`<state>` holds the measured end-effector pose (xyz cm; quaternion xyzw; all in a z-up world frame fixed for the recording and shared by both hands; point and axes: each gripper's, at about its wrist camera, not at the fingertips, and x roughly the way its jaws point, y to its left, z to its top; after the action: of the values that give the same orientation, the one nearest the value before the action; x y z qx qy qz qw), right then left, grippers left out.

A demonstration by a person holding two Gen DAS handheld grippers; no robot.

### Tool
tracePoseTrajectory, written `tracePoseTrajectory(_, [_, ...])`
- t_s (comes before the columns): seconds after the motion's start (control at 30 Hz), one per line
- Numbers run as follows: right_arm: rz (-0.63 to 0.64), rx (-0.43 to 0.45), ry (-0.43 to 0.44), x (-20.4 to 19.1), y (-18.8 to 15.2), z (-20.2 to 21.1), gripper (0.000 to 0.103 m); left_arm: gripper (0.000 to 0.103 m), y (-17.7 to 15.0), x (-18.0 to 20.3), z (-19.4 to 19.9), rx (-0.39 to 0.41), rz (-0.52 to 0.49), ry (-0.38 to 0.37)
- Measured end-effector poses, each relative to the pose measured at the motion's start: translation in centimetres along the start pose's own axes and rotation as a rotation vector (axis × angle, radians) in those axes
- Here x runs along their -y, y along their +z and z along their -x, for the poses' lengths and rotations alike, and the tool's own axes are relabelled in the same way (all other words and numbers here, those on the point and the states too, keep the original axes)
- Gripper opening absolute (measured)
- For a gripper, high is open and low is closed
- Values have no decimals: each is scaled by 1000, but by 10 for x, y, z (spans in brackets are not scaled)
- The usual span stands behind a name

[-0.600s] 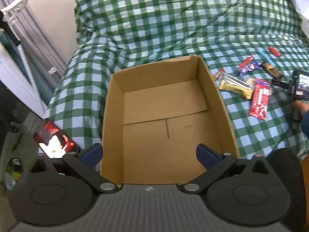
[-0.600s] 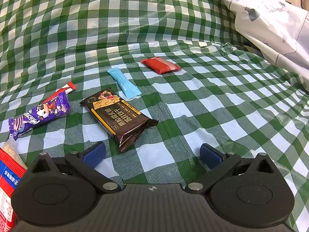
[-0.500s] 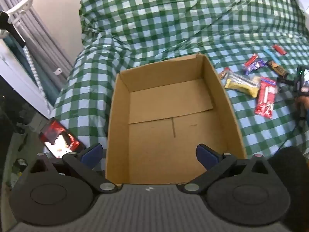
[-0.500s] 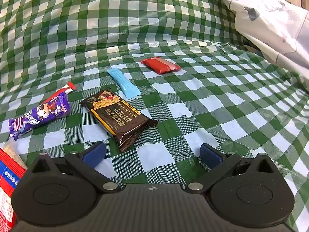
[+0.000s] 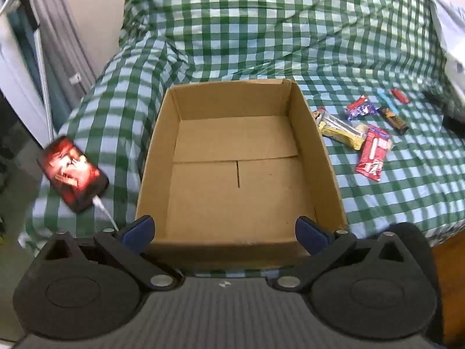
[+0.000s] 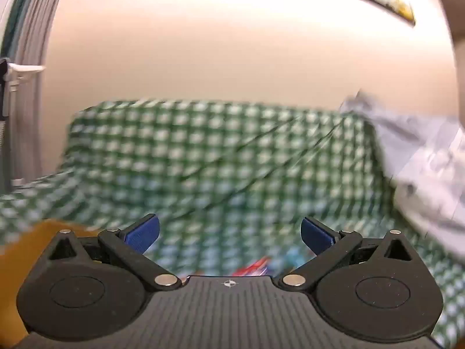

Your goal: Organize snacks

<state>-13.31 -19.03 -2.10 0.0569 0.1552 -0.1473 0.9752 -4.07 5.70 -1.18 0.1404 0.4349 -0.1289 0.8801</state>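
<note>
An empty open cardboard box sits on the green checked bed cover. Right of it lie several snacks: a yellow bar, a red packet, a purple wrapper, a dark bar, a blue stick and a small red packet. My left gripper is open and empty at the box's near edge. My right gripper is open and empty, raised and tilted up; its view is blurred, with a red wrapper just visible below and the box corner at left.
A phone with a lit red screen and a white cable lies left of the box near the bed's edge. A white printed quilt is heaped at the right. A wall and curtain stand beyond the bed on the left.
My right gripper has swung up and back from the snacks; its view now shows wall and far bed. My left gripper has pulled back and risen, so the whole box and phone show.
</note>
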Motion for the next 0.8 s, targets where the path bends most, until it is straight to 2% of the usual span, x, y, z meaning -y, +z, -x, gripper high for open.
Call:
tracePoseTrajectory(0.07, [-2,-96,108,-25,-2,18,103,103,-10,-8,7,8,23,-15])
tracePoseTrajectory(0.1, [-15,-125,117,-37,-6,28,103,103,-14,-13,11,14,36,-23])
tracePoseTrajectory(0.27, [-11,-181,85,-81,-23,70,103,103,-36,-35,24,28,98,-19])
tracePoseTrajectory(0.37, [24,-209,89,-108,-36,73,103,103,-47,-45,30,38,126,4])
tracePoseTrajectory(0.6, [58,-263,86,-131,-43,91,103,103,-70,-59,38,64,150,16])
tracePoseTrajectory(0.8, [74,-258,75,-140,-39,102,103,103,-76,-55,42,74,139,25])
